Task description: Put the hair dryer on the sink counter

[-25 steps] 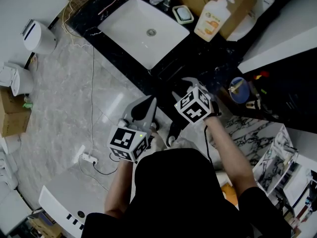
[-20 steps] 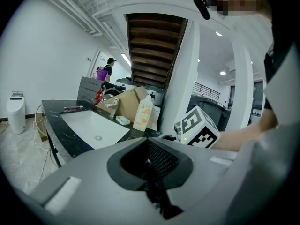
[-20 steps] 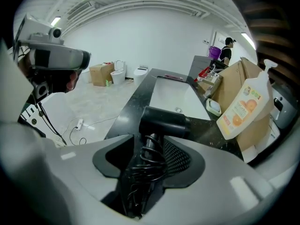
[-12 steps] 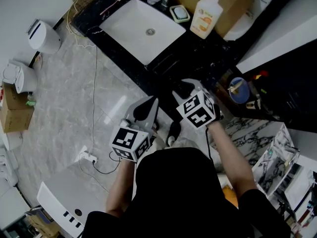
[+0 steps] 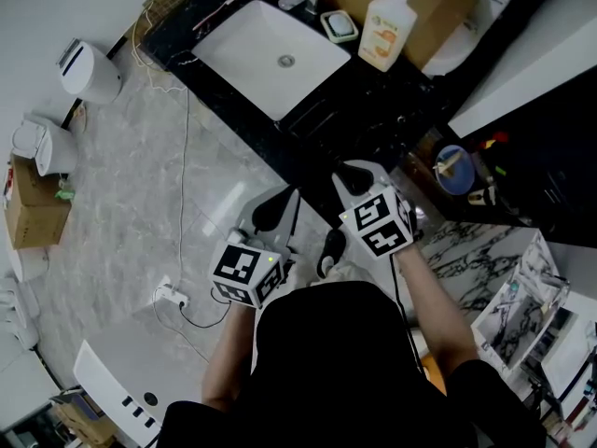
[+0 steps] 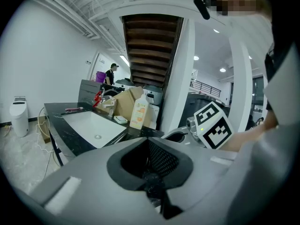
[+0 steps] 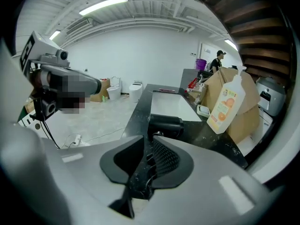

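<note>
You are clamping the right gripper's [image 7: 148, 149] fingers on the black hair dryer [image 7: 165, 125]. It is sitting at the front edge of the black desk [image 5: 378, 110], mid-frame in the head view and to the lower right of the white sink [image 5: 270, 59]. Your left gripper [image 6: 152, 175] is hovering lower left of it, fingers drawn together. The soap bottle [image 5: 387, 28] at top centre is showing an orange label, its print too small to read.

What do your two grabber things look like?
Both the left gripper and right gripper are smooth grey shells with black textured pads inside the jaws. Each carries a white cube printed with black square markers. The forearms are bare below a black top.
</note>
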`<state>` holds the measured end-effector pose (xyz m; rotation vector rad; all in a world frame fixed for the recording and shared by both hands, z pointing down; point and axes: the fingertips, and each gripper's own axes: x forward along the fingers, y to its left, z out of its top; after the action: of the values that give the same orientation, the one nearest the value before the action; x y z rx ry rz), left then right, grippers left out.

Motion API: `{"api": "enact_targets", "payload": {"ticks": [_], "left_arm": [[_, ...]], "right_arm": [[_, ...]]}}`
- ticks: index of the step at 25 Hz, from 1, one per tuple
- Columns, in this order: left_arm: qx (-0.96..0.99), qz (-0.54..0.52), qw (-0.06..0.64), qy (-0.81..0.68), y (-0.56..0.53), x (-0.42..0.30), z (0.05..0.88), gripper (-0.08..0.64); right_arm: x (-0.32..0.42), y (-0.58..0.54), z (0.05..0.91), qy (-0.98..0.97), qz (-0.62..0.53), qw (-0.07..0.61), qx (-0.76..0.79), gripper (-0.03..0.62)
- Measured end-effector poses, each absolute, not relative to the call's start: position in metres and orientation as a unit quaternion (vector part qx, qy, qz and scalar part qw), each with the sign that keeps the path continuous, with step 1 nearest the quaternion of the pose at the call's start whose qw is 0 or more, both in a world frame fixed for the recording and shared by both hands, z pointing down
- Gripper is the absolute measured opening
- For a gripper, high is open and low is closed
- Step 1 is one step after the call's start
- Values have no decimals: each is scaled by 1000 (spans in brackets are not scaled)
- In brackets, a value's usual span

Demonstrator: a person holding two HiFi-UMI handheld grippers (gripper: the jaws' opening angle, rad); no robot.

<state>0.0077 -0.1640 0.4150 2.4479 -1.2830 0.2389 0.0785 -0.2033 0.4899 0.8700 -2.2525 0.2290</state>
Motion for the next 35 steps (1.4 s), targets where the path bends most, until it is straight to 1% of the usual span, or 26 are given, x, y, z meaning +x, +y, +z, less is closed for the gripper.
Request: {"api": "enact_targets", "payload": {"ticks": [2,12,27,35], "left_arm": [[869,86,179,-454,-162,4,414,-2],[884,86,179,-422,-136,-15,413,-2],[918,77,156,-356,-61,-59,394,-2],[931,65,129,-335,-26,-84,376,-2]], "right_arm": [[78,-199,488,-869,94,342,345,54],[67,-160,475,-861,123,308,386,25],[24,-73,411,-847,109,227,468,11],[5,-25,389,-837,104,190,502,9]]}}
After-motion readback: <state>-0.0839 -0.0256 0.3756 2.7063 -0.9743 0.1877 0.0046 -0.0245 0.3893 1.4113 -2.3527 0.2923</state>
